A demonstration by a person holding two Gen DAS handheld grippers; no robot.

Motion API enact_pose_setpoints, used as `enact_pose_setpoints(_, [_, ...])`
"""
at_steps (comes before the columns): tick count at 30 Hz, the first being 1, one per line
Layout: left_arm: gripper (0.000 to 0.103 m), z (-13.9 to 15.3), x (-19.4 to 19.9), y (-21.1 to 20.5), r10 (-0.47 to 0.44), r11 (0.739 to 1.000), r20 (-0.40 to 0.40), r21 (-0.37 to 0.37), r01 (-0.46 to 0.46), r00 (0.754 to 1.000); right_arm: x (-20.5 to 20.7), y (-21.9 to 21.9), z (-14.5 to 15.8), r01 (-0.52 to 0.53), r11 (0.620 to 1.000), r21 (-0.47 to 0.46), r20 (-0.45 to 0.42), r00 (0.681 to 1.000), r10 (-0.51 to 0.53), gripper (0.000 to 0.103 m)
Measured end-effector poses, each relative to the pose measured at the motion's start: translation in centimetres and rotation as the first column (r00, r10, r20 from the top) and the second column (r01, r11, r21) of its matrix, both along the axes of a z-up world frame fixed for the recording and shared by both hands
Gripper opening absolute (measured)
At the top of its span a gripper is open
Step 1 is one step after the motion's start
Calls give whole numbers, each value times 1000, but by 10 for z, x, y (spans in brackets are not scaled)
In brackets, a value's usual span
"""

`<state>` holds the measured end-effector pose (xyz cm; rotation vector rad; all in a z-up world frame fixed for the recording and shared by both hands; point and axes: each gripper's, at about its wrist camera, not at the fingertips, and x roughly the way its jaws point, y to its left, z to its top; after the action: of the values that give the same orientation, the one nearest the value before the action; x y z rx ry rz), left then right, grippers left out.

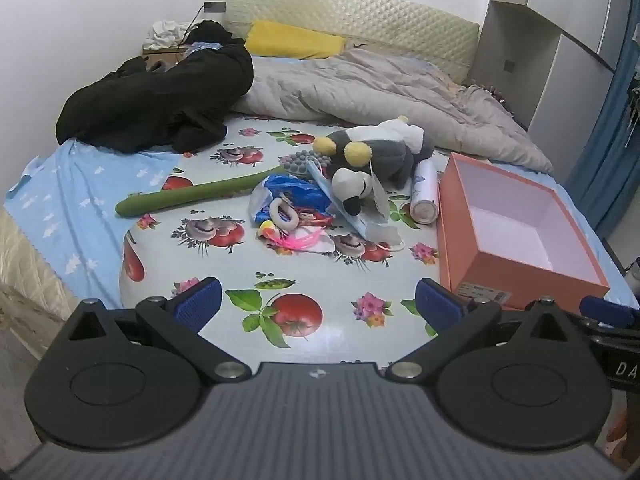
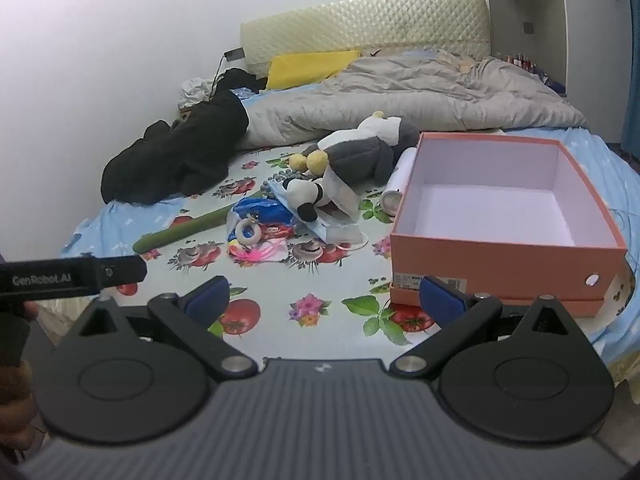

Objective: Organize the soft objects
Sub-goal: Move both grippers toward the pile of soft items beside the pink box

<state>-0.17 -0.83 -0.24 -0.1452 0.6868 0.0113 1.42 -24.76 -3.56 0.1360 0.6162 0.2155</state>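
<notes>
Clutter sits heaped near the middle of the bed, on a fruit-and-flower printed plastic sheet (image 1: 280,280): a grey-and-white plush penguin with yellow feet (image 1: 376,148), a small black-and-white plush toy (image 1: 354,188) leaning against it, a crumpled blue plastic bag (image 1: 286,190), a pale ring (image 1: 283,214) and pink stringy strands (image 1: 298,238) that may be a hair tie. At about ten o'clock from the heap lies a long green soft tube (image 1: 192,196); at three o'clock a white cylindrical can (image 1: 425,192) rests just beside an open salmon-pink cardboard box with a white interior (image 1: 520,264). A black garment (image 1: 160,96) and a rumpled grey quilt (image 1: 380,92) lie towards twelve o'clock. The left hand-held gripper (image 1: 318,300) and the right hand-held gripper (image 2: 325,300) both hover over the sheet's near edge, blue pads spread wide, gripping nothing.
</notes>
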Motion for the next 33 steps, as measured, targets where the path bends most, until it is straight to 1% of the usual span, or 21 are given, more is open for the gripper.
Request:
enact_pose_setpoints(8, [103,0,1,1,-2,1000,-14,5,2,1000,-2,-2,-4,7,1000,4,-5,1000,-7,103])
enact_pose_setpoints(16, [103,0,2,-4,-20,1000,-12,7,20,1000,-5,-3,-4,13,1000,-15,-11,1000,-13,103])
enact_pose_setpoints(24, [103,2,2,-4,-29,999,-16,17,29,999,-4,-6,-1,24,1000,-2,-8,1000,-24,103])
enact_pose_setpoints(33, [103,1,0,-5,-48,999,-26,7,48,999,-4,-8,-3,35,999,-5,-20,999,-35,103])
